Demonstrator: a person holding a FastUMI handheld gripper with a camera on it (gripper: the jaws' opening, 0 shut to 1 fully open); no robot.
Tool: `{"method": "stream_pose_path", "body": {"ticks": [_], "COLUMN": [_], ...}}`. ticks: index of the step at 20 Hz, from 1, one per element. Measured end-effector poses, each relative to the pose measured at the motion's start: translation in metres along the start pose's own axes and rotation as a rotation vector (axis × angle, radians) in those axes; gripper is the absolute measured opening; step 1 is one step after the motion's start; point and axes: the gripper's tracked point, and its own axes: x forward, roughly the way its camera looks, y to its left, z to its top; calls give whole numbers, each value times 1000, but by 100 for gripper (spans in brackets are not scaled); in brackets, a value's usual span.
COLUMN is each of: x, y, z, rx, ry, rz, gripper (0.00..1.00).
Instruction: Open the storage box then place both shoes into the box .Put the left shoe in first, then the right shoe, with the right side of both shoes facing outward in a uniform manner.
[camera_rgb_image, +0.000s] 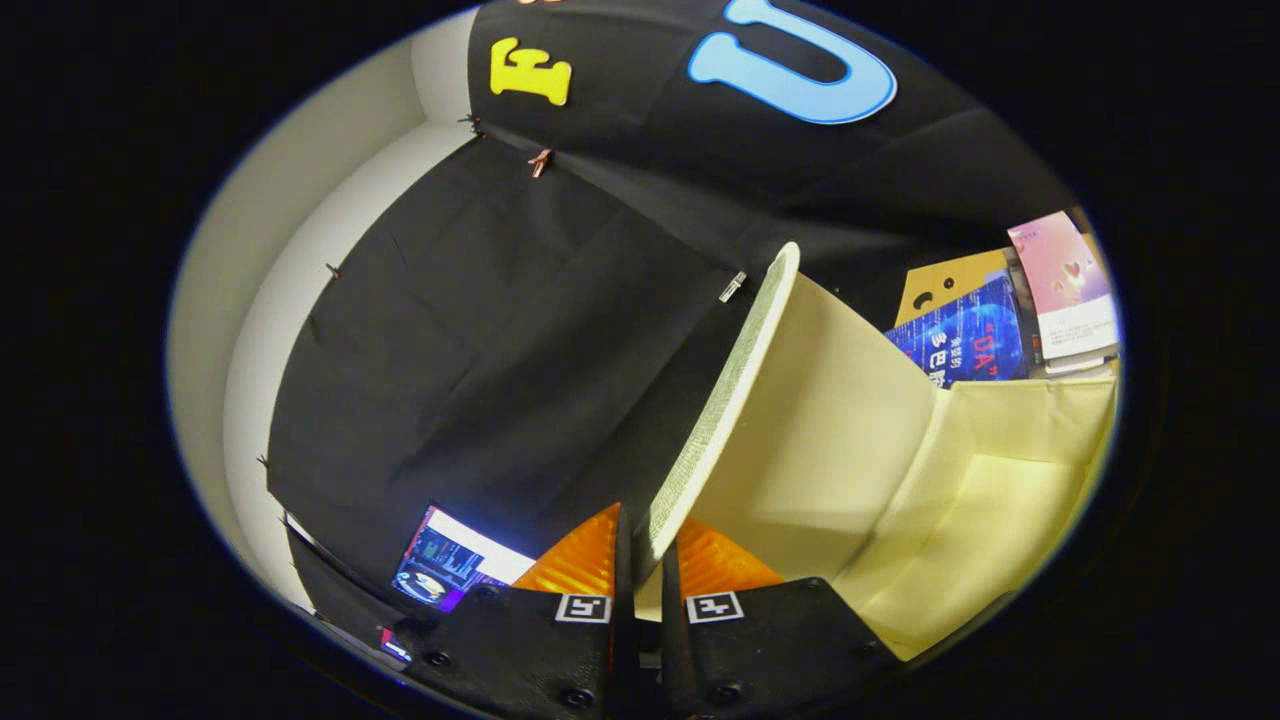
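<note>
My gripper (645, 545) is shut on the front edge of the storage box's lid (790, 420), a pale cream flap with a woven outer face. Both fingers press on the flap's rim, one on each side. The lid is lifted and stands tilted upward, swung away from the box opening. To the right of the fingers, the cream fabric inside of the box (1000, 500) lies open below the lid, and I see nothing in the part that shows.
Black cloth (480, 340) covers the booth wall beyond the fingers. A lit screen (450, 565) stands just left of the fingers. Beyond the box, at its far right, lean a blue printed package (965, 340), a cardboard piece (950, 280) and a pink booklet (1065, 280).
</note>
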Motion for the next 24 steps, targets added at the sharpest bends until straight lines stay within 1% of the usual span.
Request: {"method": "stream_pose_path", "body": {"ticks": [4, 7, 9, 11, 12, 15, 16, 17, 18, 21, 22, 23, 24], "x": [53, 71, 75, 69, 65, 44, 31, 19, 5, -40, -59, -80, -101], "y": [-2, -6, -9, -16, -16, -16, -17, -21, -25, -36, -42, -49, -57], "z": [-17, -23, -28, -30, -31, -32, -31, -29, -26, -16, -12, -7, -1], "rx": [-10, -33, -42, -76, -94, -138, -169, -208, -247, -325, -345, -368, -386], "ry": [44, 49, 63, 74, 73, 87, 91, 91, 87, 57, 44, 27, 8], "rz": [-74, -112, -123, -145, -148, -144, -153, -168, -187, -250, -279, -316, -355], "gripper": [13, 21, 30, 37, 43, 52, 61, 65, 75, 84, 92, 96, 96]}}
